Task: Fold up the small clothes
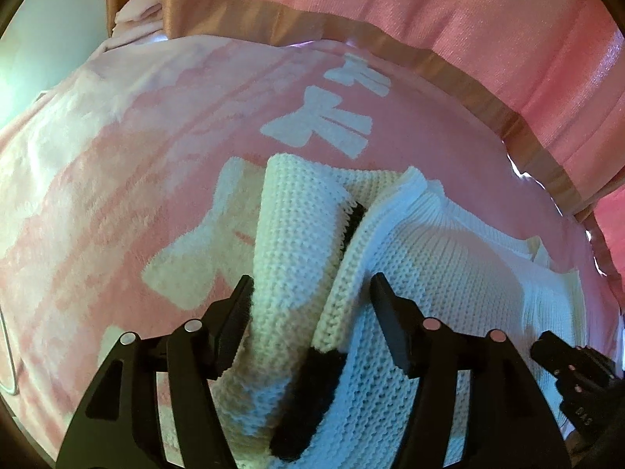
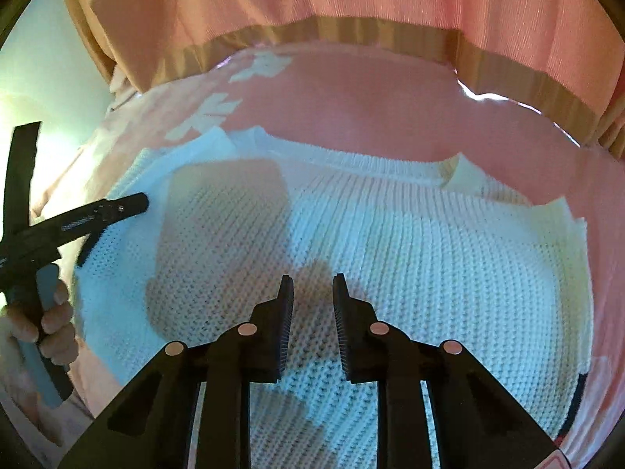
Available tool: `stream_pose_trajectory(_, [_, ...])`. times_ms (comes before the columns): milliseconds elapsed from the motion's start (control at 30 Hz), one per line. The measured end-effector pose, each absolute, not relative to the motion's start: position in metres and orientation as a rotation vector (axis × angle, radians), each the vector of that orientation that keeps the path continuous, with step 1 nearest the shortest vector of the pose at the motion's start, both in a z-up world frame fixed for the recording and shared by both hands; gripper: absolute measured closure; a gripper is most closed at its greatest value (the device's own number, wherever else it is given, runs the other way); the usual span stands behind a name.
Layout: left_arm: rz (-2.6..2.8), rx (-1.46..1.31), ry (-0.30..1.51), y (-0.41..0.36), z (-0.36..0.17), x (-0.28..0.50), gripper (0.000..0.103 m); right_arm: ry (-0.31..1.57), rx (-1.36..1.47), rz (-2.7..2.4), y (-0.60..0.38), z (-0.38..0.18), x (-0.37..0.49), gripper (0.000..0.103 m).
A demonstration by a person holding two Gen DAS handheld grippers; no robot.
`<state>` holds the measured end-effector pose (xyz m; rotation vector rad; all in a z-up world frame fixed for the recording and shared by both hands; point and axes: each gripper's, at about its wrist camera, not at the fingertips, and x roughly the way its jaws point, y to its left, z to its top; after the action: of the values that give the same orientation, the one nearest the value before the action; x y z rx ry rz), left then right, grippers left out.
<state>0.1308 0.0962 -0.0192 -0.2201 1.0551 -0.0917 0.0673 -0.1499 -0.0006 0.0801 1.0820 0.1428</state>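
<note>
White knit sweater [image 2: 390,258] spread flat on a pink fleece blanket [image 1: 97,203] printed with white bow shapes [image 1: 324,125]; pink curtain [image 1: 449,19] with a tan band hanging behind. Ribbed neckline [image 2: 351,162] turned toward the curtain. One sleeve [image 1: 297,242], cuff trimmed in black, drawn across the body of the garment.

Left wrist view: left gripper [image 1: 310,285] with jaws wide apart, the sleeve passing between them and lying against the left finger [image 1: 234,308], the right finger [image 1: 390,312] clear of it and resting over the knit; whether the sleeve is truly pinched cannot be told. Tip of the right gripper [image 1: 547,346] visible at the lower right edge.

Right wrist view: right gripper [image 2: 312,285] above the middle of the sweater, jaws parted by a narrow gap, nothing between them, shadow cast on the knit just ahead. Left gripper [image 2: 117,207] at the left margin over the sweater's edge, gripped by a bare hand [image 2: 50,320] around a blue handle [image 2: 39,351].
</note>
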Motion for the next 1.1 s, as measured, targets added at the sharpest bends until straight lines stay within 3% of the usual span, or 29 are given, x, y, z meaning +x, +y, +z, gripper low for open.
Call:
stream_pose_trajectory(733, [-0.087, -0.247, 1.081, 0.107, -0.025, 0.138, 0.033, 1.114, 0.064, 0.124, -0.144, 0.0, 0.083, 0.085])
stream_pose_trajectory(767, [-0.091, -0.259, 1.088, 0.108, -0.026, 0.139, 0.031, 1.131, 0.044, 0.117, -0.142, -0.005, 0.086, 0.085])
stream_pose_trajectory(867, [-0.108, -0.334, 1.121, 0.113, -0.033, 0.14, 0.013, 1.154, 0.024, 0.125, -0.142, -0.017, 0.093, 0.085])
stream_pose_trajectory(933, [-0.125, -0.361, 1.122, 0.114, -0.034, 0.14, 0.012, 1.161, 0.014, 0.127, -0.14, -0.017, 0.094, 0.085])
stream_pose_trajectory(967, [-0.132, -0.356, 1.125, 0.113, -0.035, 0.14, 0.014, 1.163, -0.003, 0.126, -0.138, -0.017, 0.095, 0.085])
stream_pose_trajectory(1033, [-0.159, -0.354, 1.114, 0.113, -0.032, 0.138, 0.05, 1.156, -0.036, 0.126, -0.134, -0.018, 0.094, 0.084])
stream_pose_trajectory(1067, [-0.214, -0.391, 1.118, 0.115, -0.031, 0.139, 0.075, 1.151, -0.047, 0.125, -0.132, -0.018, 0.093, 0.084])
stream_pose_trajectory(1100, [-0.263, -0.469, 1.116, 0.12, -0.029, 0.137, 0.079, 1.146, -0.053, 0.126, -0.132, -0.018, 0.093, 0.084])
